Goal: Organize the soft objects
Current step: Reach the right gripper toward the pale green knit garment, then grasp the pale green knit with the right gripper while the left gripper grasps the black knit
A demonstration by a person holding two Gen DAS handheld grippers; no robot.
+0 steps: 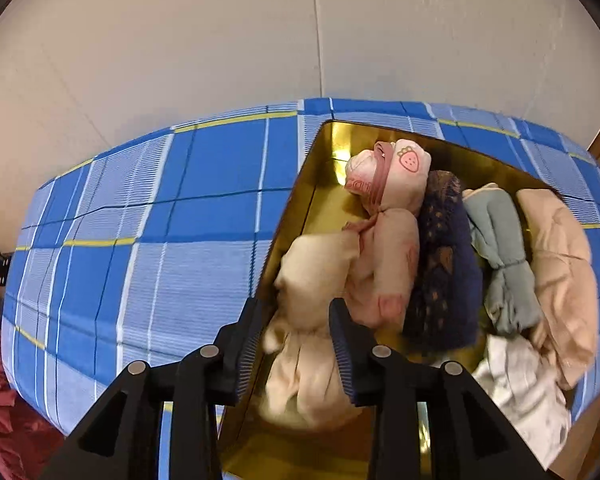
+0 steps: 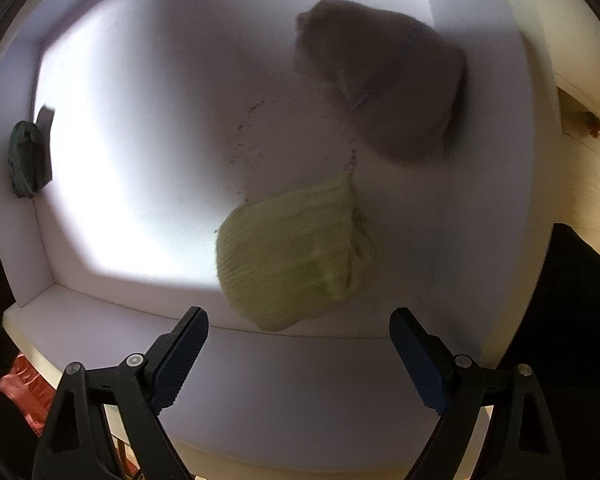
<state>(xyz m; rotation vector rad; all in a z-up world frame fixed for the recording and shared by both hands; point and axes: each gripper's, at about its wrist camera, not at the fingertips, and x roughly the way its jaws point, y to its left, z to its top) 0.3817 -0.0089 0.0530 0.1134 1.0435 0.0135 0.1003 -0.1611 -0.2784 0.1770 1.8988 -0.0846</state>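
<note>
In the left wrist view, the left hand-held gripper [image 1: 296,322] points steeply down over the near end of a gold box [image 1: 300,204]. Its 2 blue-padded jaws stand a little apart, and a cream bundle [image 1: 308,280] lies in the box below the gap. Whether the pads touch it I cannot tell; the cloth looks loose rather than pinched.

Beyond the cream bundle lies a pink bundle [image 1: 384,256], and past that a pink roll with a strawberry patch [image 1: 400,176] near the far corner. To the right, side by side, sit a navy roll [image 1: 444,264], a grey-green roll [image 1: 500,256] and a peach bundle [image 1: 564,276]. A white cloth [image 1: 528,408] lies at the near right end. The box rests on a bed with a blue plaid sheet [image 1: 140,220]. A pale wall [image 1: 220,40] rises behind it.

In the right wrist view, the right hand-held gripper [image 2: 299,330] points down into a white bin [image 2: 260,380], jaws spread wide with nothing between them. Just past the near rim lies a green knit roll [image 2: 292,252] on the bin floor. Farther in, a blurred grey-brown bundle [image 2: 384,76] sits toward the far right, apart from the green one. A dark cloth [image 2: 28,156] hangs on the left wall of the bin.
</note>
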